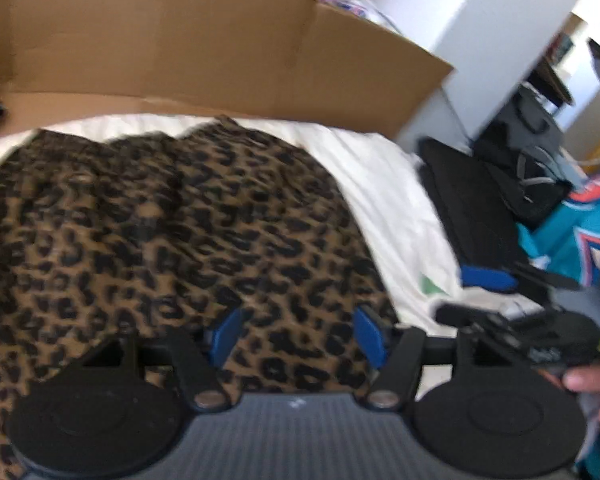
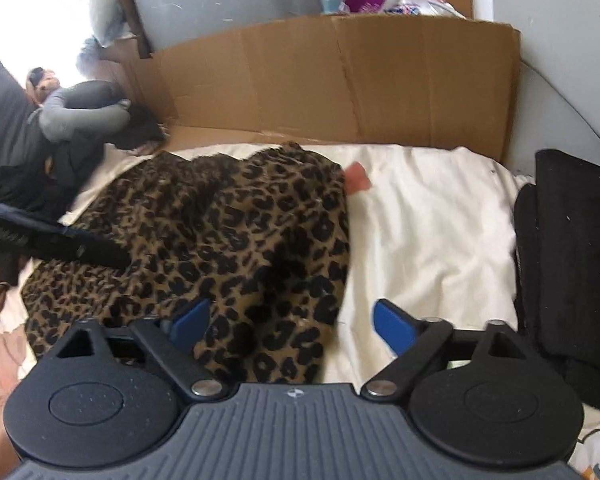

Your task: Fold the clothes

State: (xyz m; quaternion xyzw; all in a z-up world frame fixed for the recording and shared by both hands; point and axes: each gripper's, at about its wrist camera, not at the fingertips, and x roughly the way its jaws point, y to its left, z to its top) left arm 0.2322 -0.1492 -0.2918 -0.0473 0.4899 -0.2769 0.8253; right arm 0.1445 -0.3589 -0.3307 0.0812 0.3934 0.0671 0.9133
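Note:
A leopard-print garment (image 1: pixel 160 232) lies spread on a white sheet (image 1: pixel 380 200); it also shows in the right wrist view (image 2: pixel 228 232). My left gripper (image 1: pixel 298 330) is open, its blue fingertips (image 1: pixel 228 334) low over the garment's near edge. My right gripper (image 2: pixel 292 320) is open, straddling the garment's right near edge, one fingertip (image 2: pixel 392 324) over the bare sheet (image 2: pixel 428 232). The right gripper also shows at the right of the left wrist view (image 1: pixel 496 288), and the left gripper at the left of the right wrist view (image 2: pixel 60 240).
A flattened cardboard sheet (image 2: pixel 340 84) stands along the far side of the bed. Folded black cloth (image 2: pixel 572 260) lies on the right. Grey and black clothes (image 2: pixel 68 128) are heaped at far left. A teal jersey (image 1: pixel 580 232) lies beyond the bed's right side.

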